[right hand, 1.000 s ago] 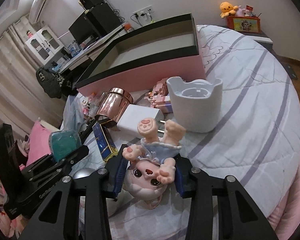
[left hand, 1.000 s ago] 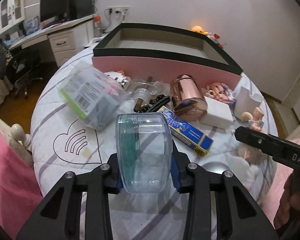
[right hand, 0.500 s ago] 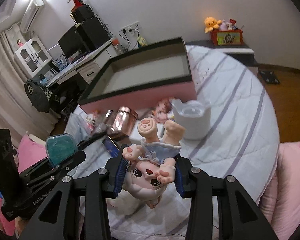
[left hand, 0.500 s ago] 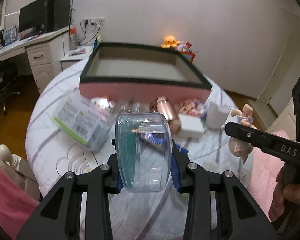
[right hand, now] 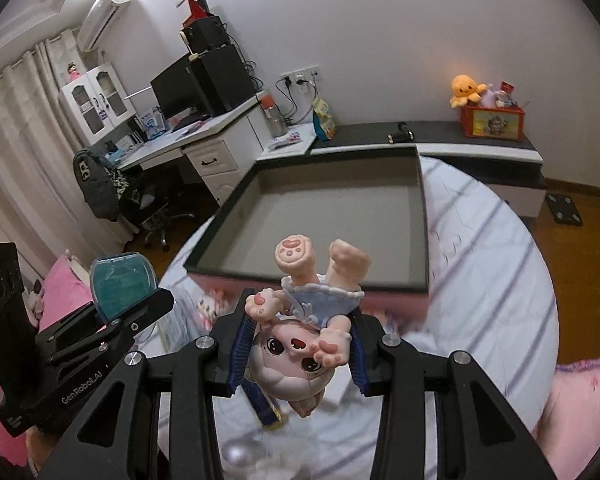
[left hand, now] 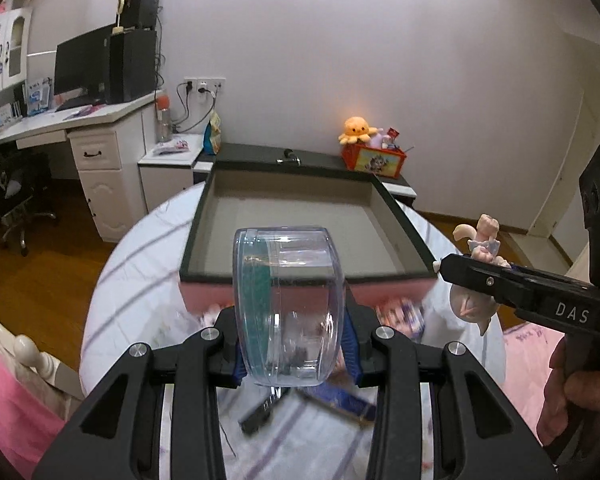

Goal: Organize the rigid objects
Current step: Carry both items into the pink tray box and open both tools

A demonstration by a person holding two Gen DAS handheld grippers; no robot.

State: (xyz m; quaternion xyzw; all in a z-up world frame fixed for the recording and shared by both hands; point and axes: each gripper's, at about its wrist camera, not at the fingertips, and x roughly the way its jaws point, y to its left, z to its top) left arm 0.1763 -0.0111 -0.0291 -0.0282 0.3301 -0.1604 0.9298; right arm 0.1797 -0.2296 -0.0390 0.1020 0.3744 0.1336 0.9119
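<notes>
Lifting both tools, I saw the mess drop low. My left gripper (left hand: pixel 292 350) squeezed the clear jar (left hand: pixel 288 304), my right gripper (right hand: pixel 298 354) squeezed the doll (right hand: pixel 304 336). The open box (left hand: pixel 404 232) now sat just ahead, ready for both.

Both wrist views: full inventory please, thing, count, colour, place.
clear jar: 1, transparent with teal end, sideways in left gripper
doll: 1, pink with pale blue dress, upside down in right gripper
open box: 1, black rim, pink sides, grey inside, nothing in it, on bed ahead
bed cover: 1, white with purple stripes, under box
blue carton: 1, blue and gold, on bed below jar, blurred
octopus plush: 1, orange, on red toy box by wall
desk: 1, white, far left, with black monitor
left gripper: 1, black, shut on jar
right gripper: 1, black, shut on doll
hand: 1, lower right, holding right gripper
</notes>
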